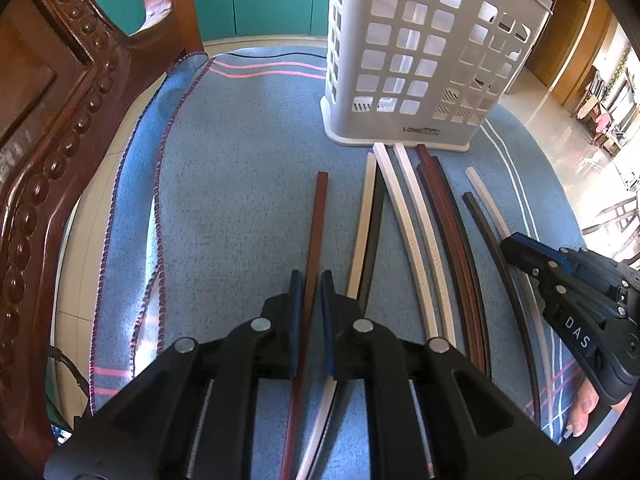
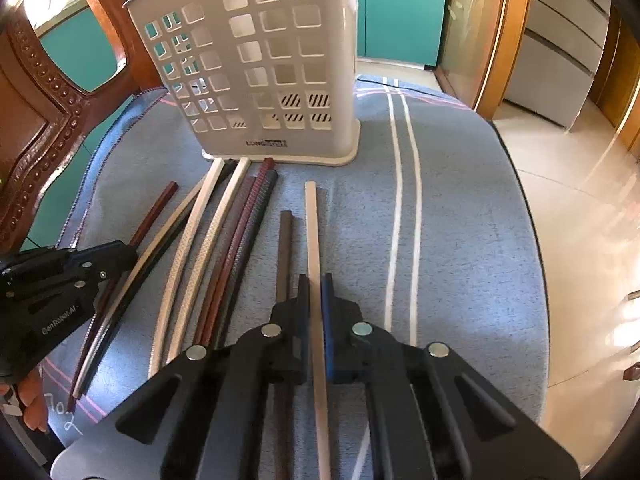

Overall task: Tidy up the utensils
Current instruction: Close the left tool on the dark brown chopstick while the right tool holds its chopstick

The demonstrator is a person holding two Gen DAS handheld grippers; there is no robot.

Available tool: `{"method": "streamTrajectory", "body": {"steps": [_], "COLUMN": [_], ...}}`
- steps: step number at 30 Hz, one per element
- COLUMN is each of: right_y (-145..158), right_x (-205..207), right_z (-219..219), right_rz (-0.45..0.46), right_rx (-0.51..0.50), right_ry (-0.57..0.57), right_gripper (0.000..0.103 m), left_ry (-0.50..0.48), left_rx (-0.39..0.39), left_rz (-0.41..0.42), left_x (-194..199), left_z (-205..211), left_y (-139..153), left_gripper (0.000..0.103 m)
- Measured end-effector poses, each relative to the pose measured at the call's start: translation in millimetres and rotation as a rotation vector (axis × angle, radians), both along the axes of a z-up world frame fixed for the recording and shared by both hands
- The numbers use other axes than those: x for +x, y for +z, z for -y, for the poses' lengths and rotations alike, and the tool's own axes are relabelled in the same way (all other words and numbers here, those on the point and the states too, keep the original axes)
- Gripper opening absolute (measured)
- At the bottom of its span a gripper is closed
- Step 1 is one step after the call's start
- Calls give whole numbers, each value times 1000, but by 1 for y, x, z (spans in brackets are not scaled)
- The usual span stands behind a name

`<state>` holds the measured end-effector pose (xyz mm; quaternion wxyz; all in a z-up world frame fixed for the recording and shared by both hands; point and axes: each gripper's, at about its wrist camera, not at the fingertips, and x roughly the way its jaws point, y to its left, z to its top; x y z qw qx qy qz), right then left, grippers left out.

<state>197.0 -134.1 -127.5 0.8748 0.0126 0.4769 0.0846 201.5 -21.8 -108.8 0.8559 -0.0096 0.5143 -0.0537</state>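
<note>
Your left gripper (image 1: 311,280) pinches a long, square-sectioned reddish-brown chopstick (image 1: 317,220), its blue pads pressed against the stick's sides partway along its length; the stick points ahead toward the white perforated plastic utensil holder (image 1: 400,80), probably so that a lift and a tilt would bring its end over the holder's mouth; your right gripper (image 2: 316,284) is likewise pressed together on a pale cream square chopstick (image 2: 313,232), gripped at about the same place, so each hand seems to carry one stick; a dark brown chopstick (image 2: 285,248) lies just beside the cream one, outside the jaws.

Both held sticks are slim, straight and smooth-sided, the kind that can swivel in a two-pad grip; the cream one looks matt, the reddish one faintly glossy.

Between your two grippers the remaining chopsticks (image 1: 416,232) lie in a loose fan, white, dark red and black, their far ends close to the holder's base or touching it; everything rests on a blue woven cloth with pink and white stripes (image 1: 240,160); a carved dark wooden chair back (image 1: 60,120) rises at the left; glossy tiled floor (image 2: 580,200) shows beyond the cloth's edge.
</note>
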Motion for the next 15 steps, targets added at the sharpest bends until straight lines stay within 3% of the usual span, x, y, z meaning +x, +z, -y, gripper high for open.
{"method": "streamTrajectory", "body": {"steps": [10, 15], "right_y": [17, 11], "right_x": [-8, -6], "right_z": [18, 25], "right_rz": [-17, -36], "right_rx": [84, 64], "right_ry": [-7, -30], "right_gripper": [6, 6], "left_ry": [-15, -3], "left_rx": [-75, -55], "left_rz": [2, -9], "left_x": [-7, -6], "left_z": [-8, -8], "left_y": [9, 5], "left_gripper": [7, 7]}}
